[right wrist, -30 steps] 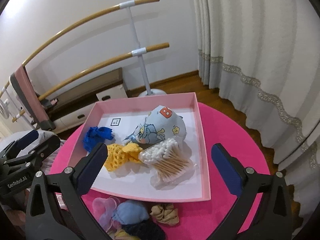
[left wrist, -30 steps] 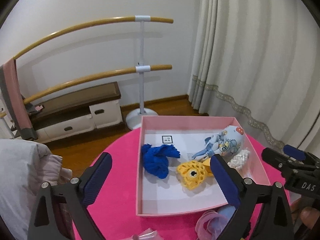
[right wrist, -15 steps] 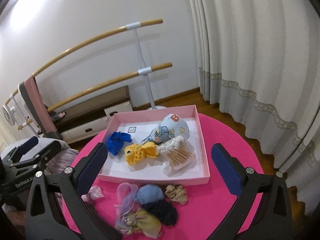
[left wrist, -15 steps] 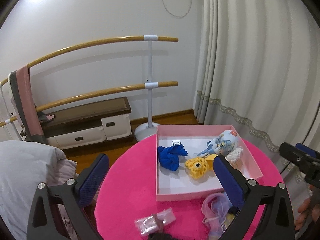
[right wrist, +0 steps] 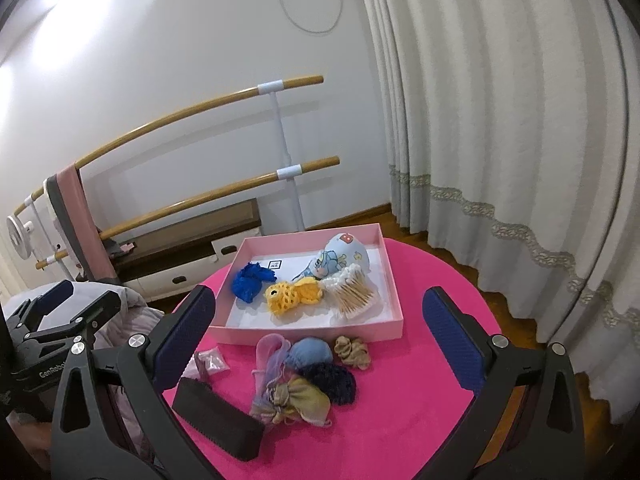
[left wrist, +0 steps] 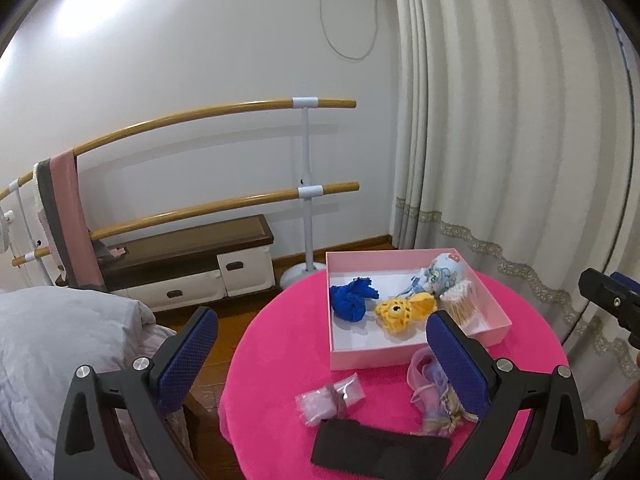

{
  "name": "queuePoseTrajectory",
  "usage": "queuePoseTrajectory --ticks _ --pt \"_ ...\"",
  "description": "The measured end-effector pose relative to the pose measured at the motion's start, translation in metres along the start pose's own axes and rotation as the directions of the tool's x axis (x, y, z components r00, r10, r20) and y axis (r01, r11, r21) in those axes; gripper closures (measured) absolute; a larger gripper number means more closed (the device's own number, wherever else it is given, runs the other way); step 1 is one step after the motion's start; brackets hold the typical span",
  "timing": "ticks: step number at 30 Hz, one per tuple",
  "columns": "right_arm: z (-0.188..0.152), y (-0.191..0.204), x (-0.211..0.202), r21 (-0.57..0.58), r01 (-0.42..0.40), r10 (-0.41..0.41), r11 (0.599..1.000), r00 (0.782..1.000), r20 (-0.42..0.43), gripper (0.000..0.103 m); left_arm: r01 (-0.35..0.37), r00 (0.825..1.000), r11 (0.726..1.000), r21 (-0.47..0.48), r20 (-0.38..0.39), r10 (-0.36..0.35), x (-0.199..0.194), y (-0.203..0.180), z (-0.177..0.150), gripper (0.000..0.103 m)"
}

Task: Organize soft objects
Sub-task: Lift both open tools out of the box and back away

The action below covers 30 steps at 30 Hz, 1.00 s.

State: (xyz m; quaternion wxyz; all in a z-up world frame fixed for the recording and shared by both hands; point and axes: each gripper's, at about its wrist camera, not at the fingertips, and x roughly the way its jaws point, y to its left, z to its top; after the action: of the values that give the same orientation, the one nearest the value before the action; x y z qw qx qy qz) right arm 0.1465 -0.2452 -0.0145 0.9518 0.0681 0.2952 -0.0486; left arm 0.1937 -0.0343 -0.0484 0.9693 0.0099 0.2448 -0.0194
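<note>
Right wrist view: the soft pouches (right wrist: 304,376) lie heaped on my pink table (right wrist: 420,400), just before the pink box (right wrist: 390,276) holding the yellow toy (right wrist: 294,294). My right claw (right wrist: 320,328) and left claw (left wrist: 320,356) both hang spread, empty.

Bright indoor light is glaring off the wall (left wrist: 120,40) up-left of the jaws; fisheye distortion is bending and darkening edges; focus is staying sharp.

Box (right wrist: 394,312) on table (right wrist: 420,400), pouches (right wrist: 308,384) before it.
</note>
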Motion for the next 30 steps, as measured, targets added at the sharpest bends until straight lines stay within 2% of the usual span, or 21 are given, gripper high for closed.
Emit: queuePoseTrajectory --ticks 6,16,30 --pt "-0.019 0.004 -0.017 -0.003 0.028 -0.028 1.0 1.0 0.005 0.0 -0.025 1.0 1.0 0.011 0.011 0.025 -0.022 -0.002 -0.018 0.0" --pt "-0.039 0.007 -0.035 -0.03 0.056 -0.056 0.998 0.998 0.006 0.0 -0.024 1.0 1.0 -0.011 0.007 0.024 -0.041 -0.004 -0.033 0.0" --pt "-0.042 0.009 -0.045 -0.029 0.047 -0.047 0.998 0.999 0.012 0.0 -0.017 1.0 1.0 -0.005 0.008 0.018 -0.052 -0.011 -0.04 0.0"
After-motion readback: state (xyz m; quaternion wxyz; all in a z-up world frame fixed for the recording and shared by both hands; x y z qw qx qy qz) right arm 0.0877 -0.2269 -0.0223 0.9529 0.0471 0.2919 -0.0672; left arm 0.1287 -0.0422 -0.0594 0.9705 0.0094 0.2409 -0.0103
